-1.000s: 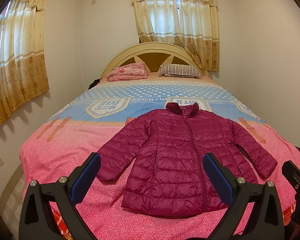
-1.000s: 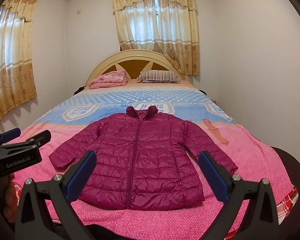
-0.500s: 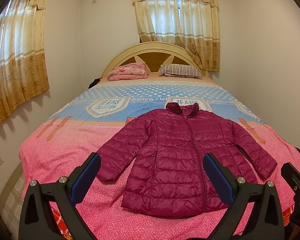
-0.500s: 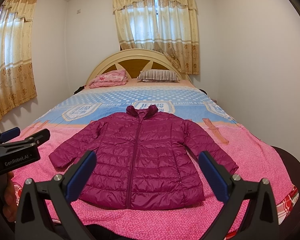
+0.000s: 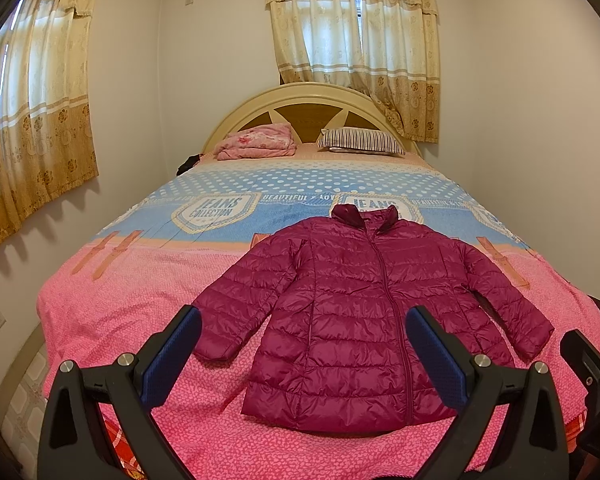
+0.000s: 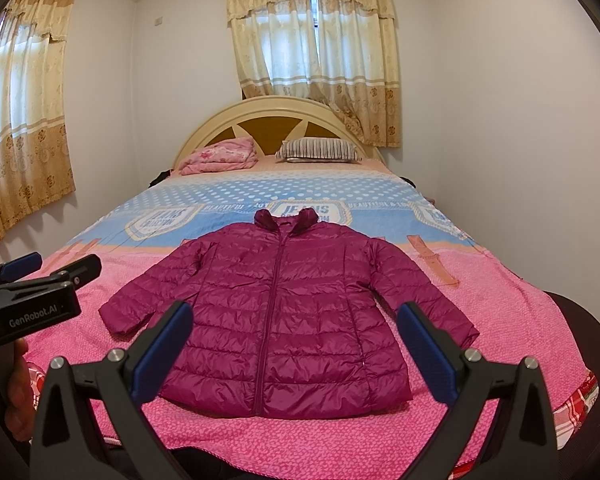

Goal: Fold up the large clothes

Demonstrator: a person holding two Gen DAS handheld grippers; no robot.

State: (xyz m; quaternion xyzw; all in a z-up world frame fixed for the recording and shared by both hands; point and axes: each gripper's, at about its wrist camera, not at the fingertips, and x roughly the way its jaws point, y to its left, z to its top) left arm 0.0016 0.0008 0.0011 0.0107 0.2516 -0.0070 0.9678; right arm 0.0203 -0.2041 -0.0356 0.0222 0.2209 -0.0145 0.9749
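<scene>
A magenta quilted puffer jacket (image 5: 360,312) (image 6: 284,312) lies flat on the bed, zipped, collar toward the headboard, both sleeves spread outward. My left gripper (image 5: 304,356) hovers open above the foot of the bed, short of the jacket's hem and left sleeve cuff. Held level with it, my right gripper (image 6: 296,348) is open too, nothing between its blue-padded fingers (image 6: 428,352). In the right wrist view the left gripper (image 6: 48,272) shows at the left edge with a hand below it. The right gripper's body (image 5: 592,364) peeks in at the left wrist view's right edge.
The bed has a pink and blue cover (image 5: 112,304) (image 6: 512,300). A folded pink blanket (image 5: 256,146) and a striped pillow (image 5: 360,142) lie by the cream headboard (image 5: 312,100). Walls stand close on both sides, with curtained windows (image 5: 352,48) behind and at left.
Almost nothing differs; both grippers stay open and hold nearly still, with a slight drift of view only.
</scene>
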